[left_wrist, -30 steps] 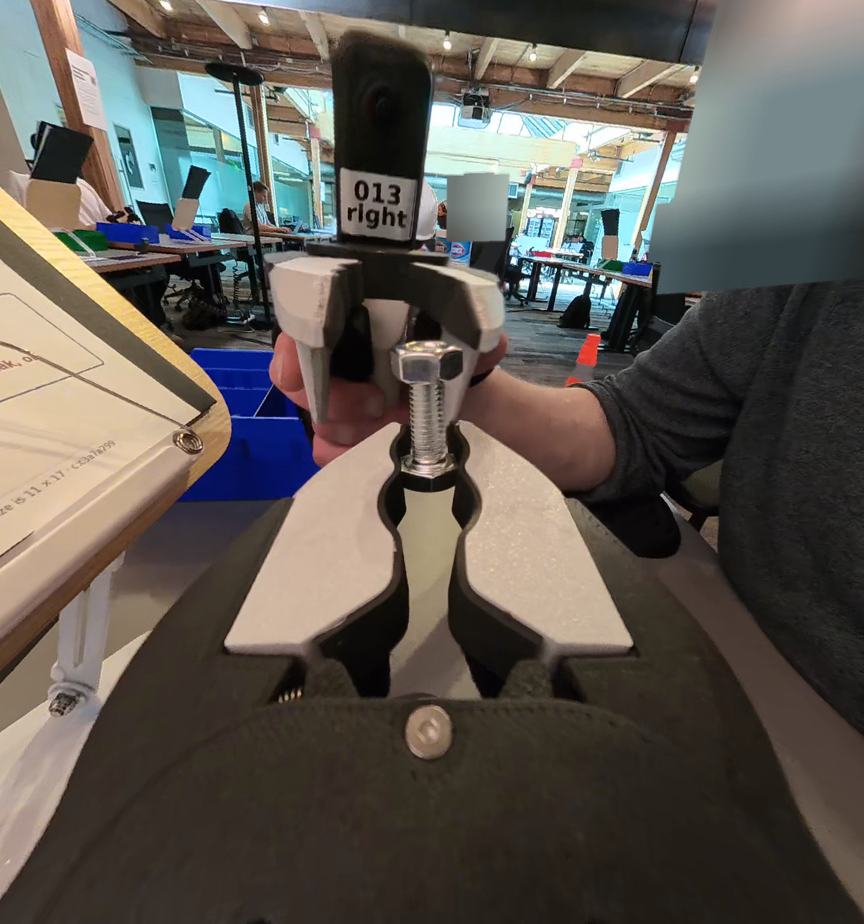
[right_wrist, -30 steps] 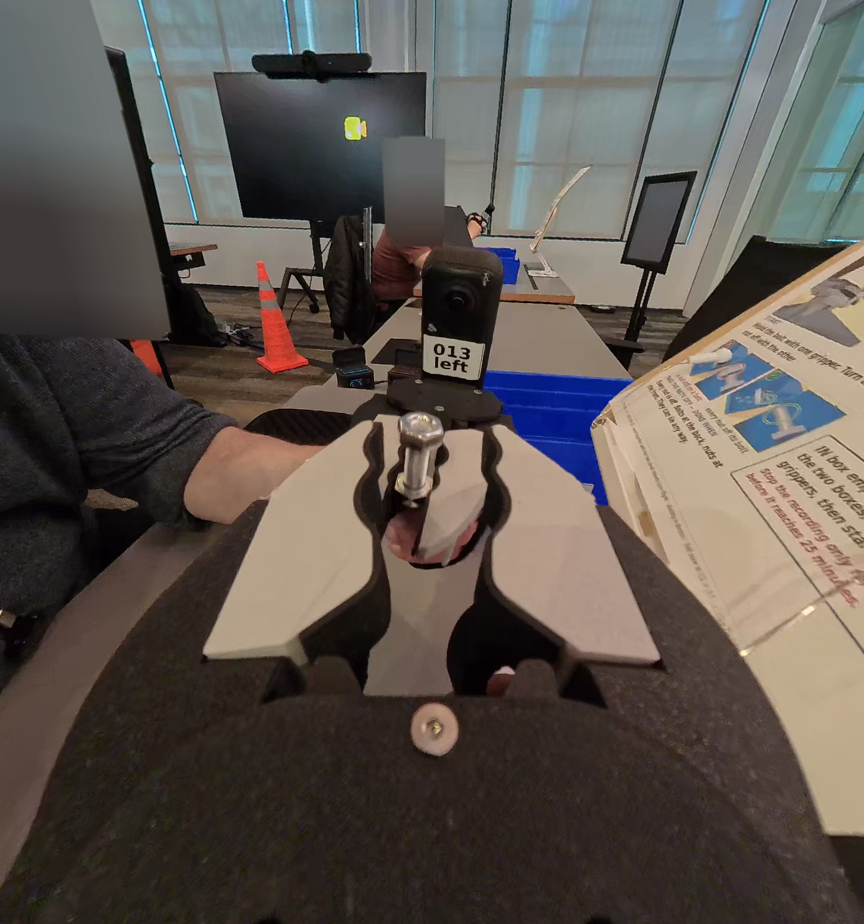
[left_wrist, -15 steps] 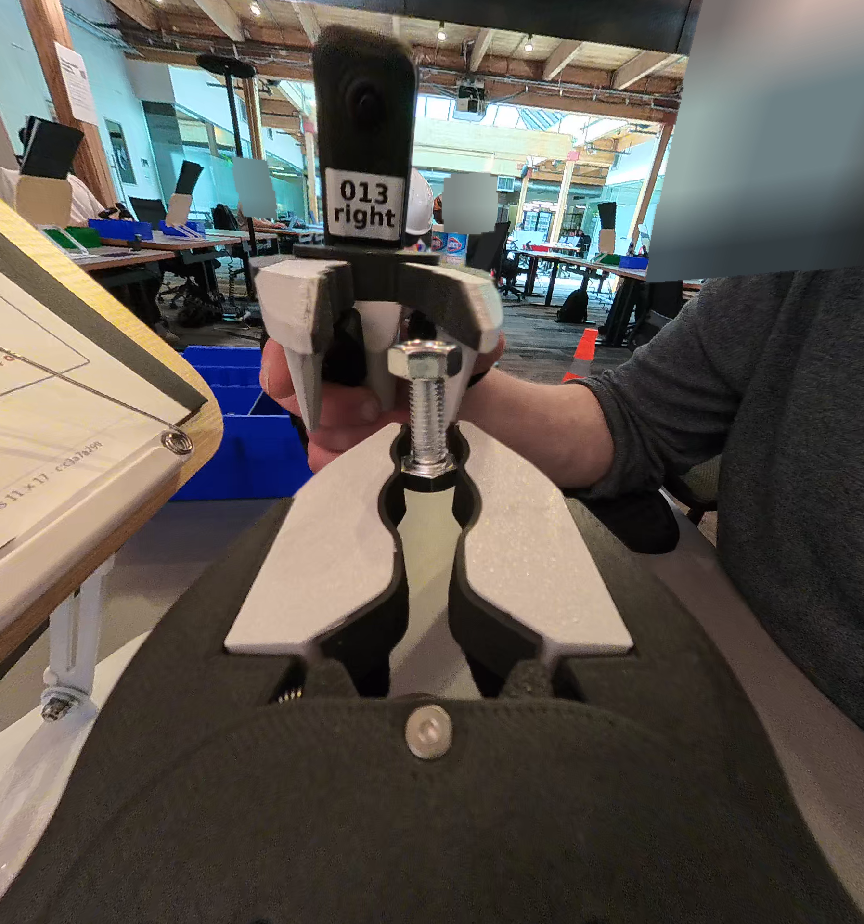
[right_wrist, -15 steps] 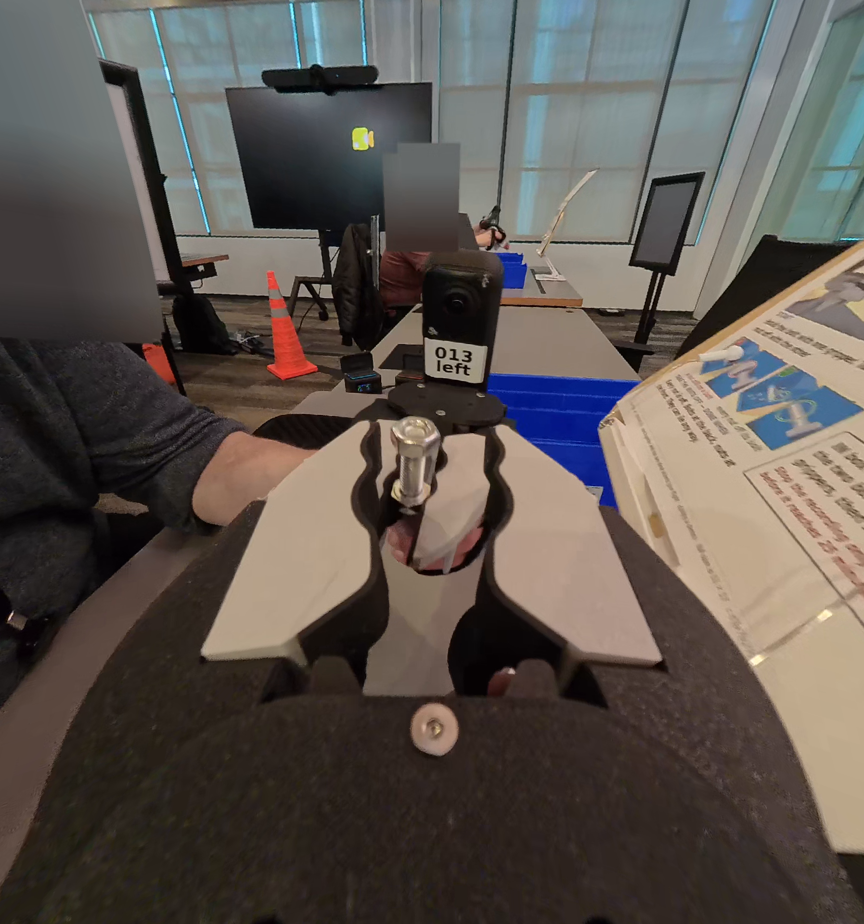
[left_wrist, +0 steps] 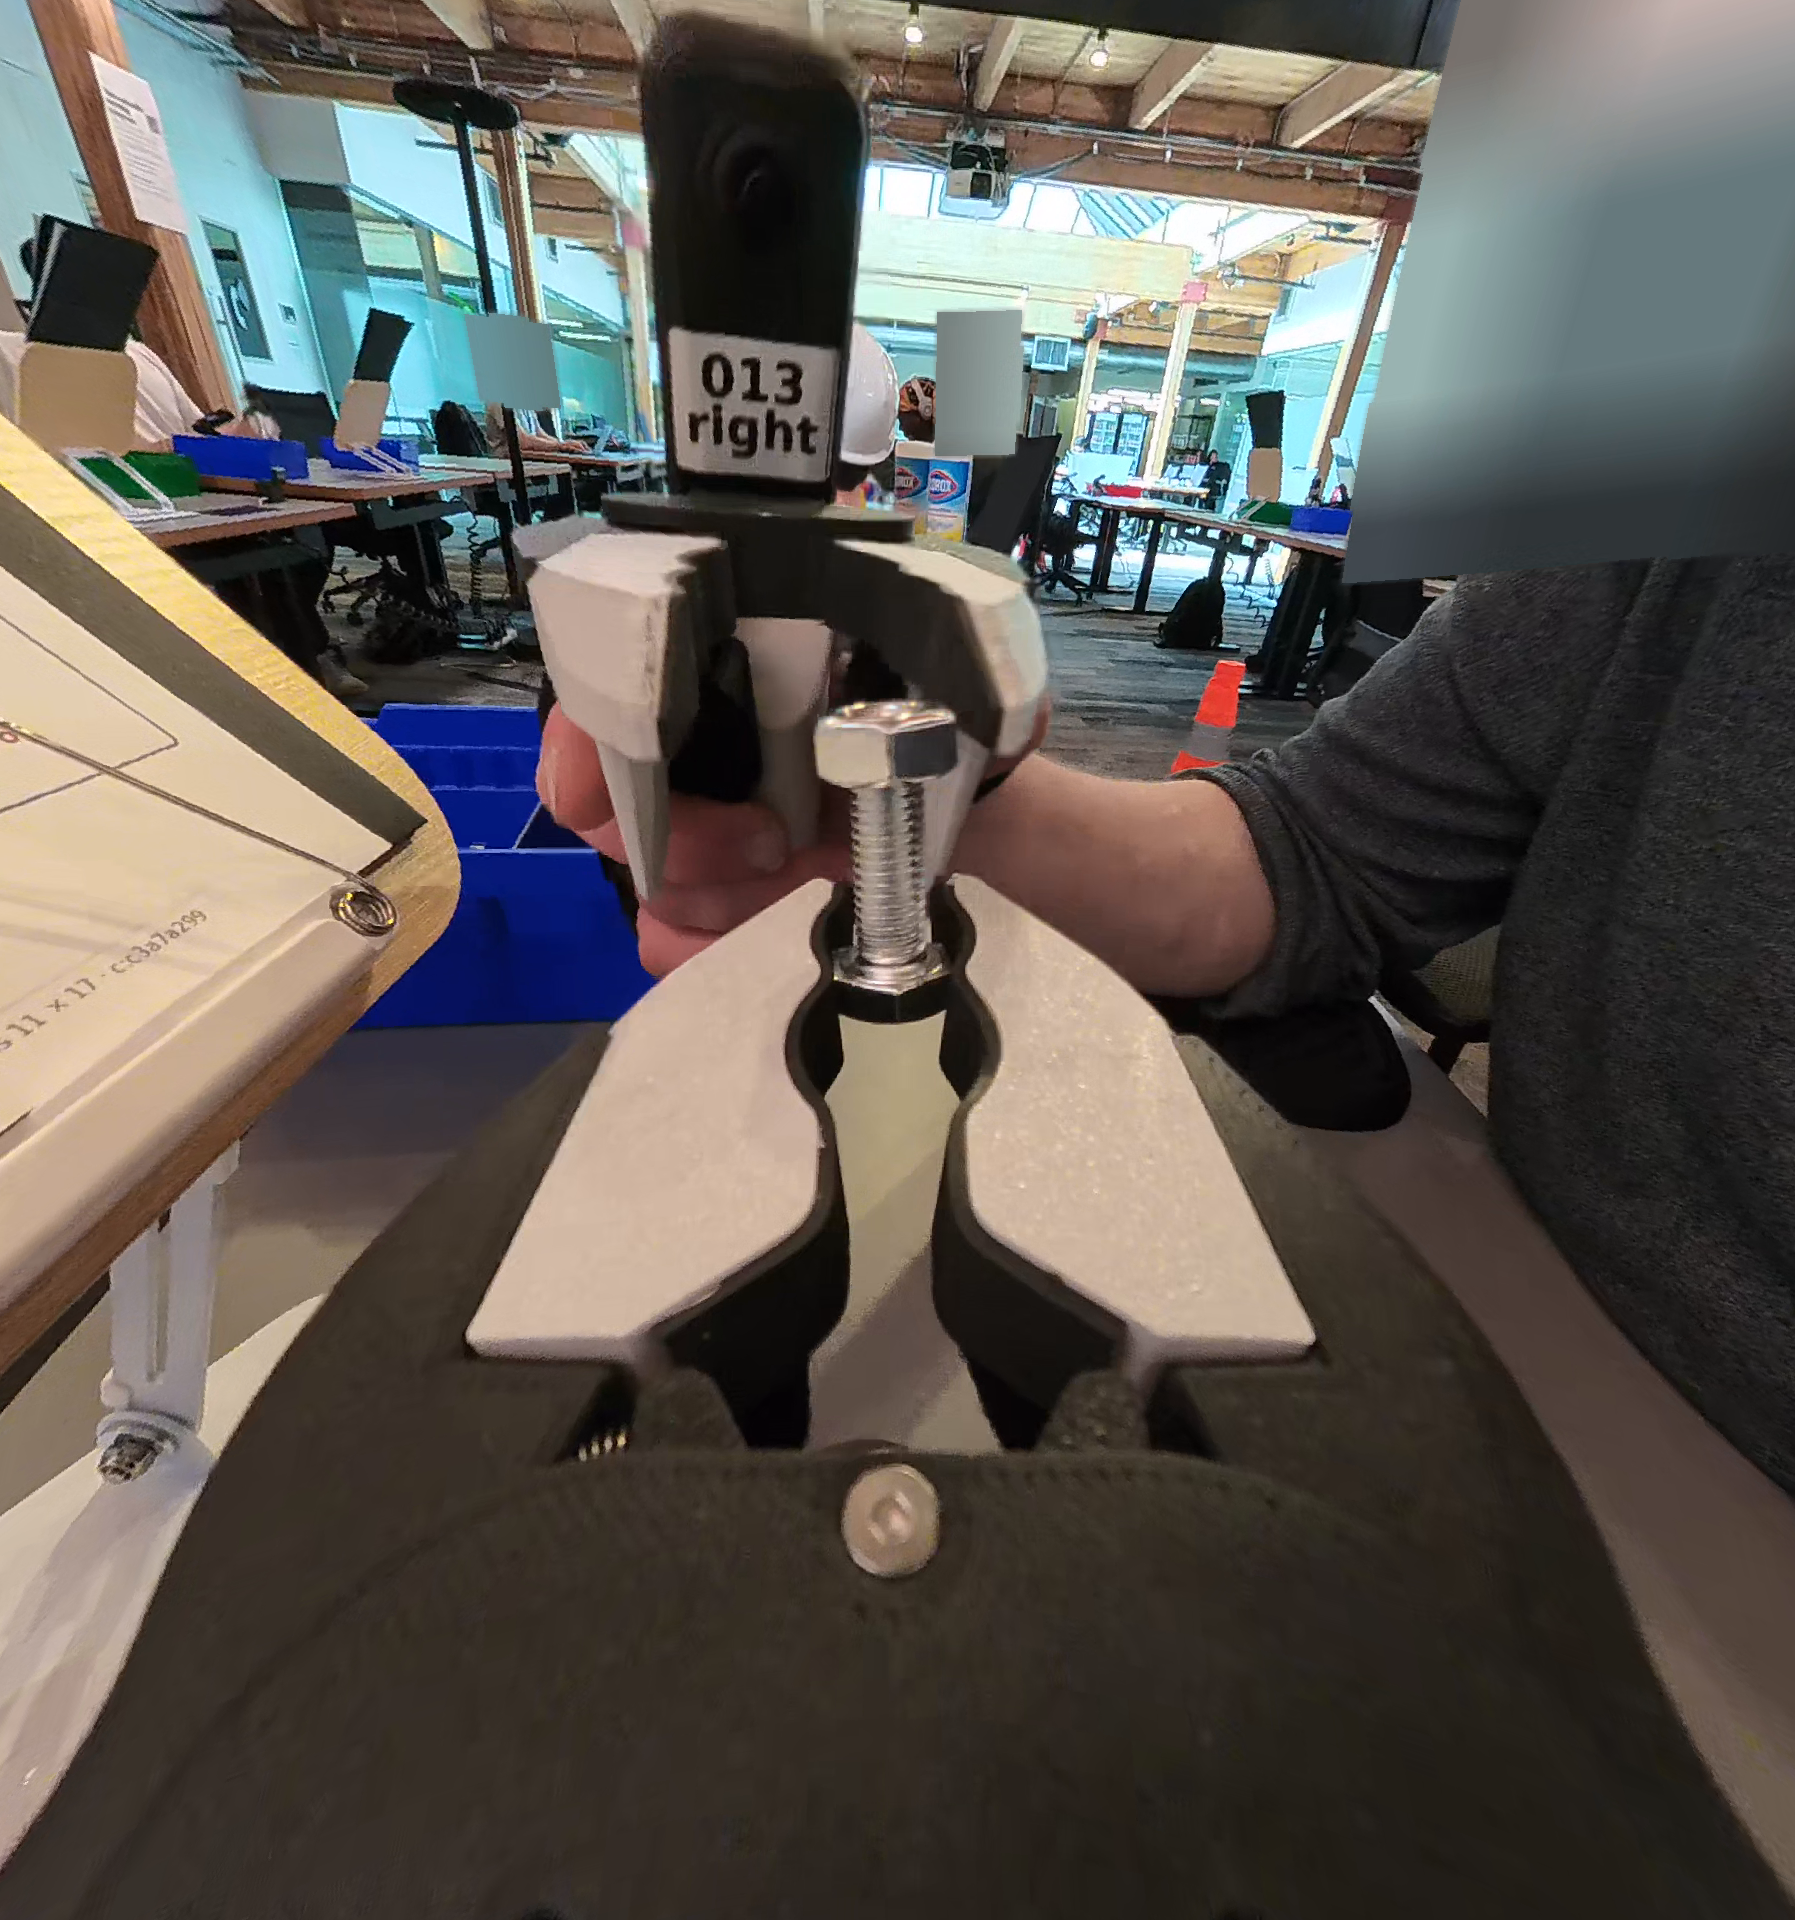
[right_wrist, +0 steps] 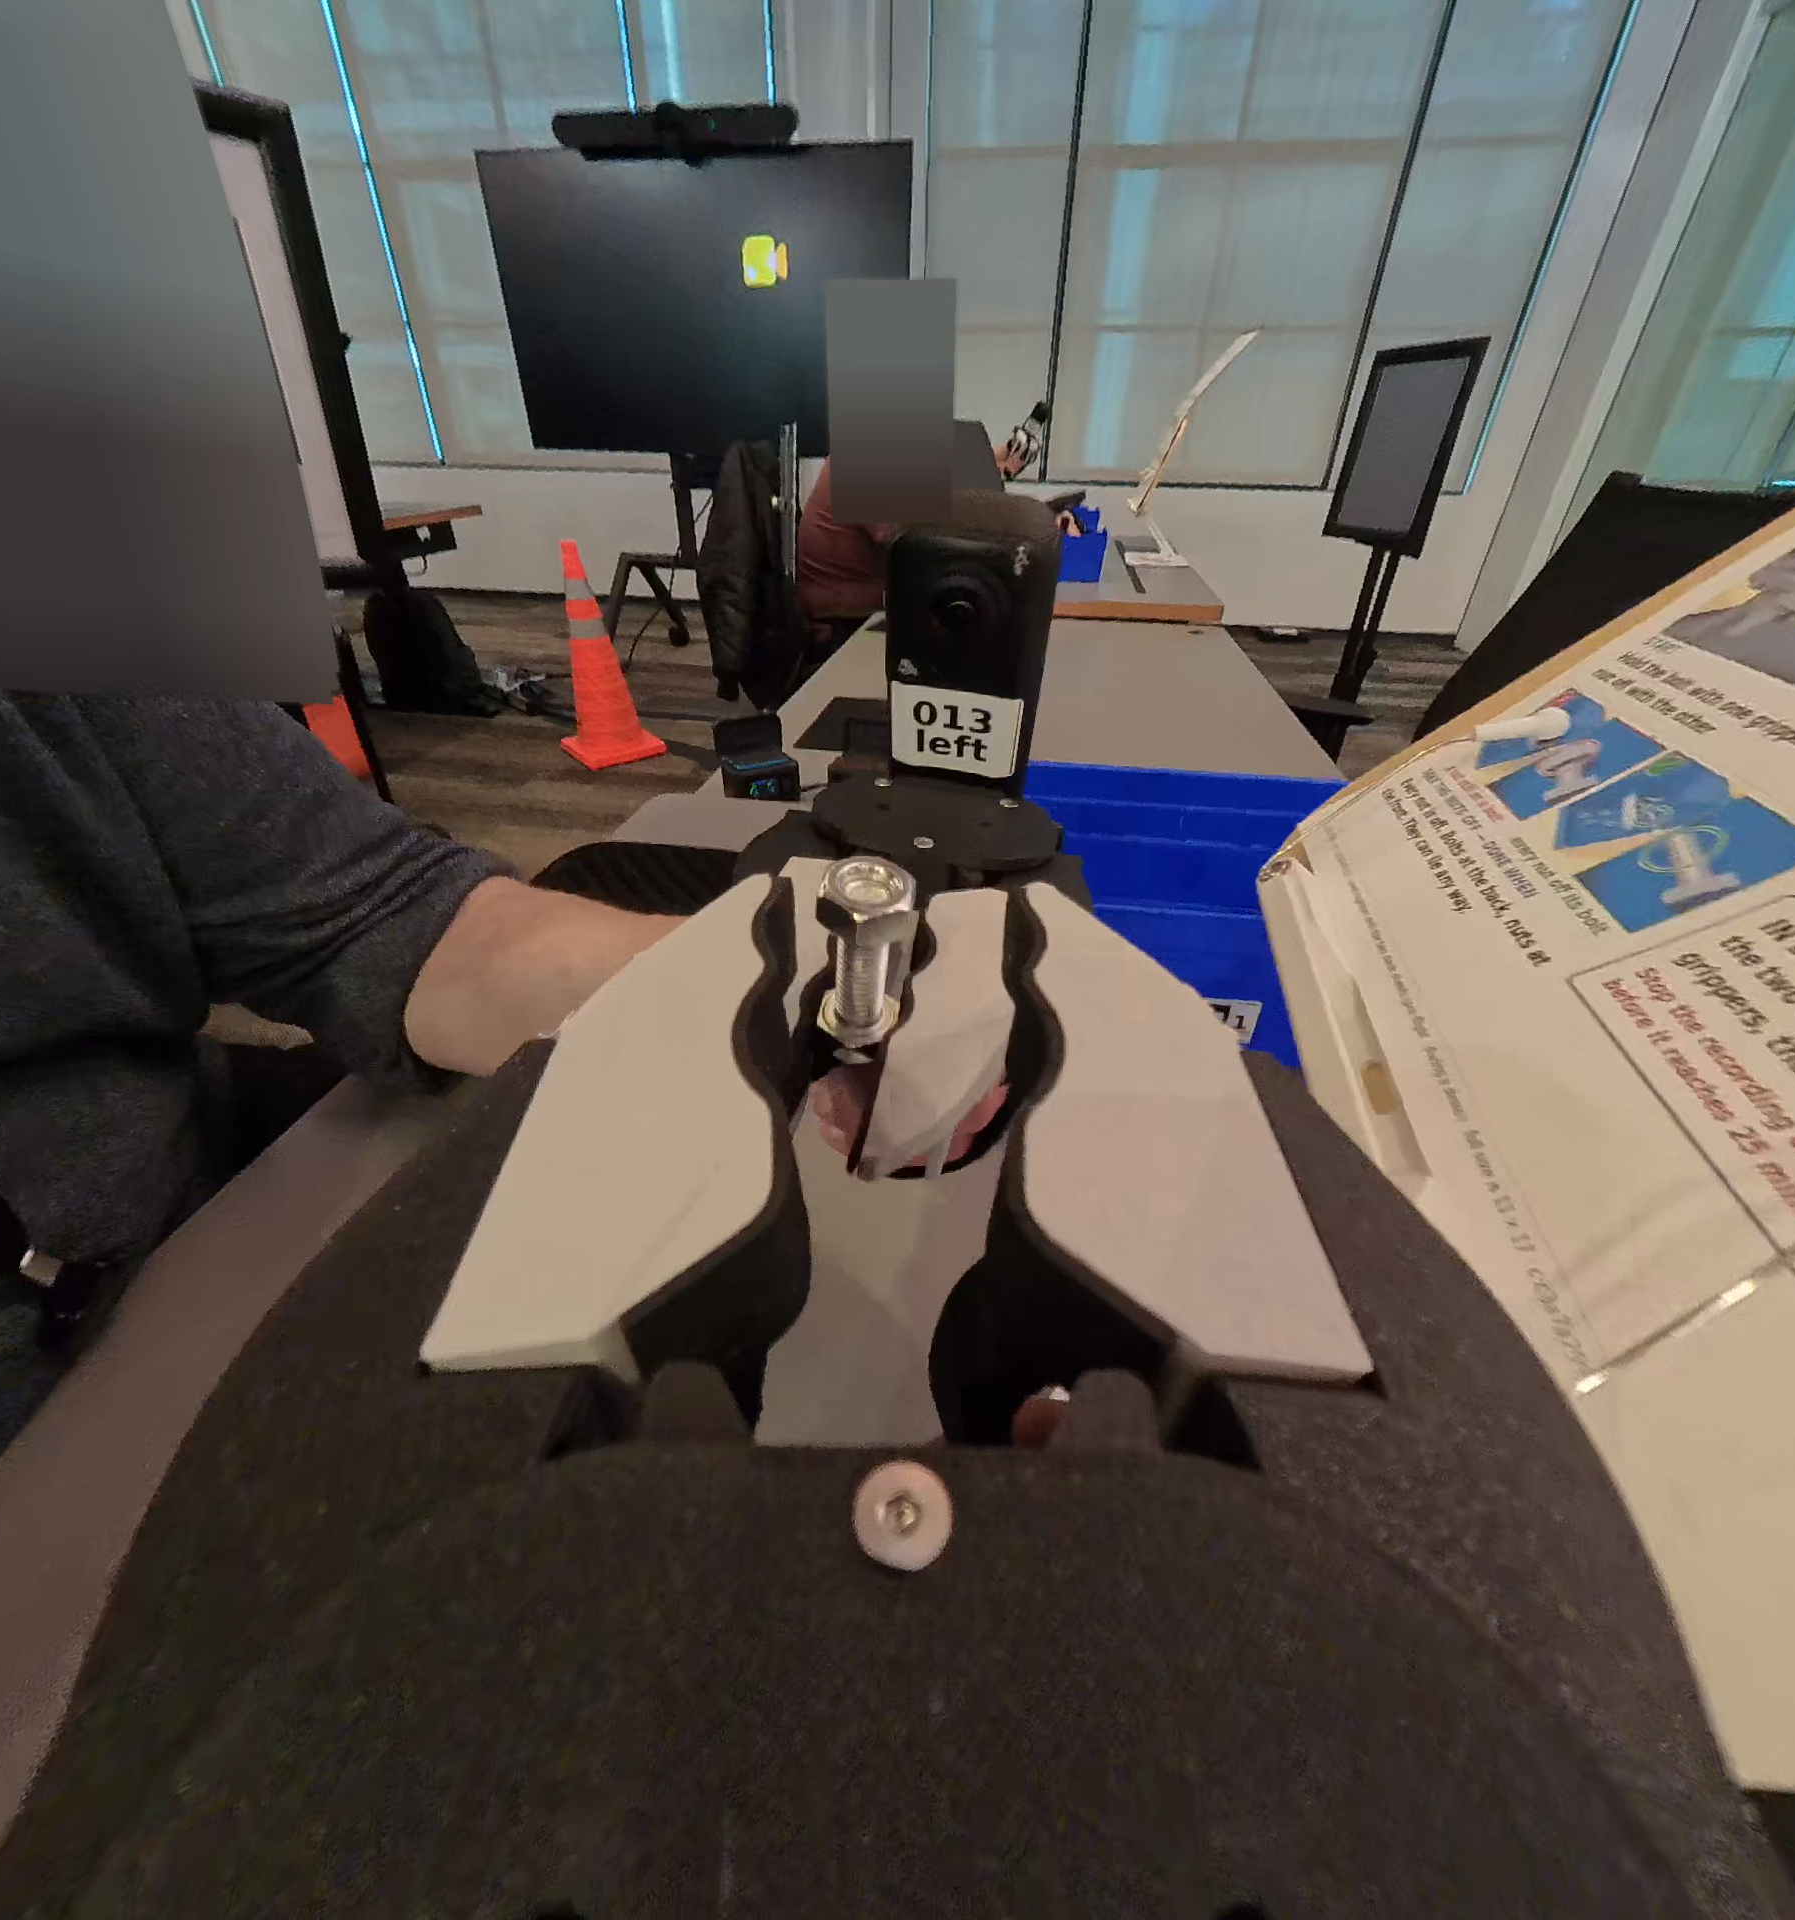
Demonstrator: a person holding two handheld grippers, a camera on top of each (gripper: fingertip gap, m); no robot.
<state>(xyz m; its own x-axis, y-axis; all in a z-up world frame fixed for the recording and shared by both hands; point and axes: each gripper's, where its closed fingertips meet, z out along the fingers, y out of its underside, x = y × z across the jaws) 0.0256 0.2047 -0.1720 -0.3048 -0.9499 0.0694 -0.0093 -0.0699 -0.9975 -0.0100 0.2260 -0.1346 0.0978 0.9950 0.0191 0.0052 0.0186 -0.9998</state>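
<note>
The grey counter (left_wrist: 384, 1101) lies beneath and behind the bolt, and both grippers are held above it, facing each other. To the left of the bolt in the left wrist view, a sloping wooden board (left_wrist: 145, 862) carries a printed sheet under a clear cover. Behind the bolt on that same side stands a blue bin (left_wrist: 498, 904).

The left gripper (left_wrist: 888, 935) comes at the bolt from below. Its fingers are closed to a narrow slot, and the notch near their tips presses on the nut (left_wrist: 888, 969). This grip carries the whole bolt (left_wrist: 888, 852), which stands upright with its hexagonal head on top. The right gripper (right_wrist: 888, 904) meets the bolt at head height from the far side, held in a bare hand (left_wrist: 706, 862). Its fingers (right_wrist: 664, 1039) stand wide apart with the bolt head between them. In the right wrist view a clear space shows on each side of the head, so those fingers grip nothing.

The nut sits on the thread at the end of the shank farthest from the head. Only the shank's tip shows beneath it in the right wrist view. A long run of bare thread lies between nut and head.

By count there are two grippers, one board, one blue bin, one bolt and one nut.
</note>
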